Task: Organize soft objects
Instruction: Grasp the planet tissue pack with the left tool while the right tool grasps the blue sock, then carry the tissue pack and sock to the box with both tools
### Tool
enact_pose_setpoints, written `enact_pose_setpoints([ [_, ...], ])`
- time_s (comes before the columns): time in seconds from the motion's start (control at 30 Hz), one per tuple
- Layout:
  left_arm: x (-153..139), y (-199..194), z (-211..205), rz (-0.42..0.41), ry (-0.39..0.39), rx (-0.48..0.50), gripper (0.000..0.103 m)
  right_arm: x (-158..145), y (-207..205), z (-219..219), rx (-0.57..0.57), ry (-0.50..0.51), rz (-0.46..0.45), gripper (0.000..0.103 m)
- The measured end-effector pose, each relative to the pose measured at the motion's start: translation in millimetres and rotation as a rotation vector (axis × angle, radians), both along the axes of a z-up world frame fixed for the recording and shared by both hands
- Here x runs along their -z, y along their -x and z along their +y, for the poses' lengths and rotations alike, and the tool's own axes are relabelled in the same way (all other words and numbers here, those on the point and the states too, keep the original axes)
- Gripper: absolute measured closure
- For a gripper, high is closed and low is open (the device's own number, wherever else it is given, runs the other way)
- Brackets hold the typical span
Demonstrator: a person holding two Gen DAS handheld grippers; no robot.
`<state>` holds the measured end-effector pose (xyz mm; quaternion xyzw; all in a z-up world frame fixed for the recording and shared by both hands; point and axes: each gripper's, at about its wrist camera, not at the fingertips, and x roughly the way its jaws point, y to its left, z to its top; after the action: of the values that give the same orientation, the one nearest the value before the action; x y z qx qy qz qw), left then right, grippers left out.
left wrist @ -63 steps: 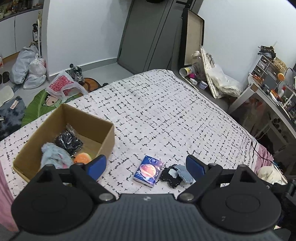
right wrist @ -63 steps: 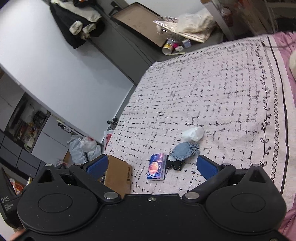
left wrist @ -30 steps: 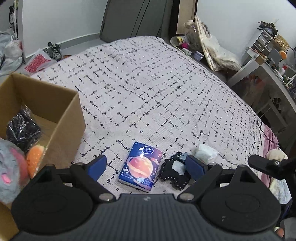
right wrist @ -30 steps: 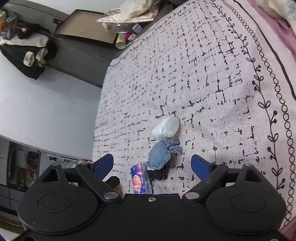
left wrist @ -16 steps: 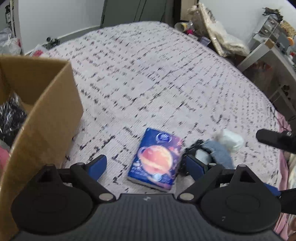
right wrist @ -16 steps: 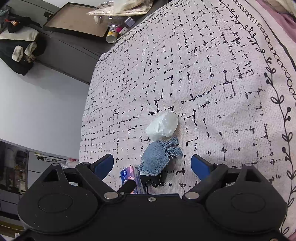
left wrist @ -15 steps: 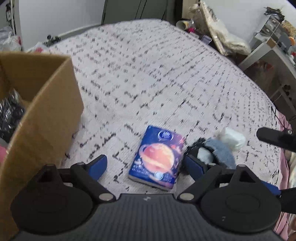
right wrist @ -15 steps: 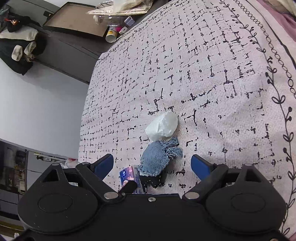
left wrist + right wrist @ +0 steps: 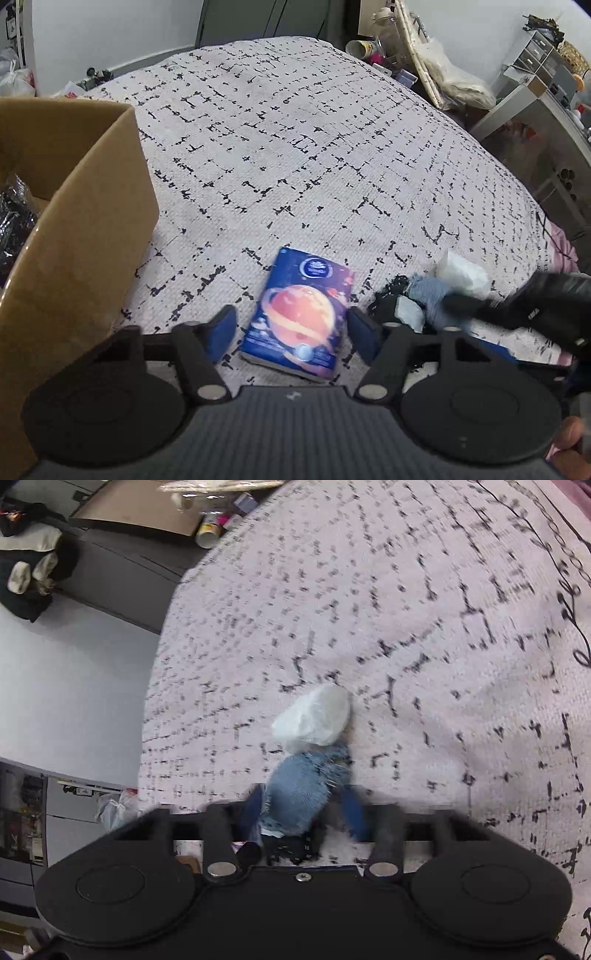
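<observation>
- Left gripper (image 9: 291, 332) straddles the near end of the tissue pack (image 9: 301, 315) on the bedspread (image 9: 295, 147), jaws part-open, not yet pinching; the soft pack could slip out
- Right gripper (image 9: 304, 808) brackets the denim scrap (image 9: 306, 788); blur hides contact, so I cannot tell if it grips
- White wad (image 9: 314, 718) touches the denim and may drag
- Box (image 9: 85, 236) contents are cut off

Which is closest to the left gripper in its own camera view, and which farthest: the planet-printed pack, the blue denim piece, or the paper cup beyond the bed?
From the left gripper:
1. Planet-printed pack, lying between its fingers, at the near edge of the bed.
2. Blue denim piece, just to the right, beside the black cloth.
3. Paper cup, far off on the floor past the bed's far edge.
</observation>
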<state>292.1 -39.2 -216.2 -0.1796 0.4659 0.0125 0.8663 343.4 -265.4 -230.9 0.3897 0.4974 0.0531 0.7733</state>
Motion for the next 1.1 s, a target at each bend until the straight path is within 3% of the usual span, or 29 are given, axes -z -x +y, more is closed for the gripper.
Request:
enact_pose_setpoints([
  [0.37,-6,8,14,0.032,0.079,-0.024,0.051,-12,13,-1,0.006,0.003,-0.036,0.084],
  [0.83,-35,27,16,-0.033,0.083,-0.024,0.051,-23,53,-15,0.057,0.037,-0.031,0.084],
  [1.1,-66,41,11,-0.106,0.064,0.021,0.051,-48,67,-7,0.048,0.047,-0.091,0.085],
])
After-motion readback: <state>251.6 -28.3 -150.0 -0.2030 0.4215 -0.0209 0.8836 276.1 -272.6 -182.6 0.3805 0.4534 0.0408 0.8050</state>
